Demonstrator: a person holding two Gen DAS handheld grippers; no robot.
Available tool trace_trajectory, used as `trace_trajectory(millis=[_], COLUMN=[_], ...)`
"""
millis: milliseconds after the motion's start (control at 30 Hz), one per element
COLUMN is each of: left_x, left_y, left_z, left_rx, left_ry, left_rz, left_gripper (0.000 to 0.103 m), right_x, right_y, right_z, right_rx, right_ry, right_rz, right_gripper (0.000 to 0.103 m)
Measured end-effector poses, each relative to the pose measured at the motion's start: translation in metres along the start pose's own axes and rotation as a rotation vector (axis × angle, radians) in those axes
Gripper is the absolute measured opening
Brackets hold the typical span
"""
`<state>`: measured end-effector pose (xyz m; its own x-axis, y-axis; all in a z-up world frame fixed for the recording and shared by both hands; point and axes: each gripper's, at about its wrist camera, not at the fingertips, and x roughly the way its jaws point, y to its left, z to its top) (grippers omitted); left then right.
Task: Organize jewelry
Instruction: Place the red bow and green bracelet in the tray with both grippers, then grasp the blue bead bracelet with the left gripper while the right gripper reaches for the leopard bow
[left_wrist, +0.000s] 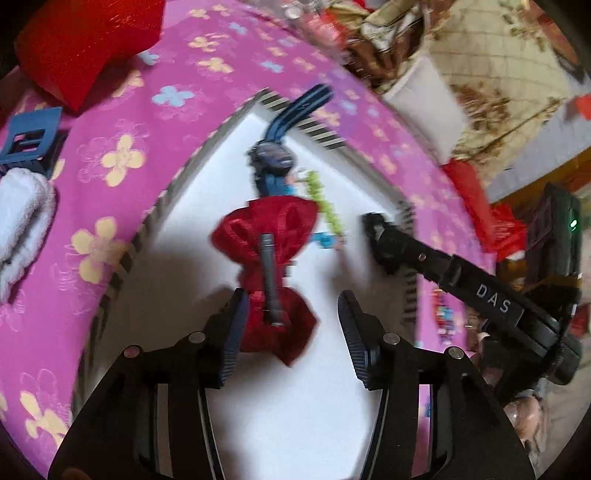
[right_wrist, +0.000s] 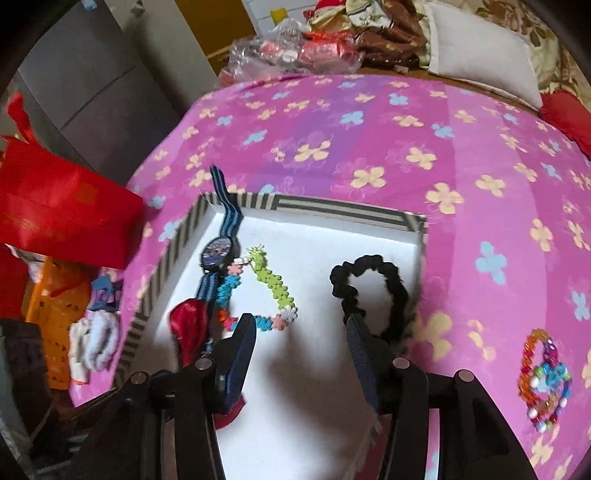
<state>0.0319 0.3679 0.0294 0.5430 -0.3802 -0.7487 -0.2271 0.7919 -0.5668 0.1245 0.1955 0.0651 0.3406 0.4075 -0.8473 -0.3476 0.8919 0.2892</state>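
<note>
Red bow (right_wrist: 190, 328) partly hidden behind right jaws.

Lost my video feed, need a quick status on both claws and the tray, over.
Left claw open over red bow clip. Right claw open beside black scrunchie. Watch and bracelet in white tray; bead bracelet outside.

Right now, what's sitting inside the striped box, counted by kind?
Watches: 1, the blue-strapped watch
Hair bows: 1, the red bow clip
Bracelets: 1, the green and blue bracelet
Scrunchies: 1, the black scrunchie
Total: 4 in the striped box
</note>
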Motion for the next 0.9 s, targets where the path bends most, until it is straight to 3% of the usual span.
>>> trace_trajectory(millis=[100, 133, 200, 367, 467, 633, 900], left_x=[-0.014, -0.021, -0.030, -0.049, -0.049, -0.044, -0.016], left_y=[-0.007, -0.010, -0.017, -0.034, -0.052, -0.100, -0.175], left_z=[-0.002, -0.003, -0.005, -0.013, -0.026, -0.053, -0.116], left_rx=[0.020, 0.033, 0.051, 0.102, 0.152, 0.286, 0.481], left_ry=[-0.044, -0.073, -0.125, -0.223, -0.231, -0.217, -0.139], left_rz=[-0.099, -0.127, -0.152, -0.141, -0.137, -0.131, -0.149], left_gripper=[0.051, 0.057, 0.064, 0.065, 0.065, 0.065, 0.065], right_x=[-0.030, -0.041, -0.060, -0.117, -0.144, -0.159, -0.173], right_y=[-0.006, -0.010, -0.018, -0.060, -0.101, -0.166, -0.211], right_z=[-0.008, -0.012, -0.022, -0.069, -0.109, -0.178, -0.220], right_rx=[0.013, 0.014, 0.012, 0.003, 0.028, 0.099, 0.194], right_ry=[-0.044, -0.060, -0.087, -0.175, -0.189, -0.128, -0.131], right_rz=[0.035, 0.041, 0.039, -0.055, -0.149, -0.278, -0.274], right_gripper=[0.049, 0.049, 0.049, 0.049, 0.049, 0.049, 0.049])
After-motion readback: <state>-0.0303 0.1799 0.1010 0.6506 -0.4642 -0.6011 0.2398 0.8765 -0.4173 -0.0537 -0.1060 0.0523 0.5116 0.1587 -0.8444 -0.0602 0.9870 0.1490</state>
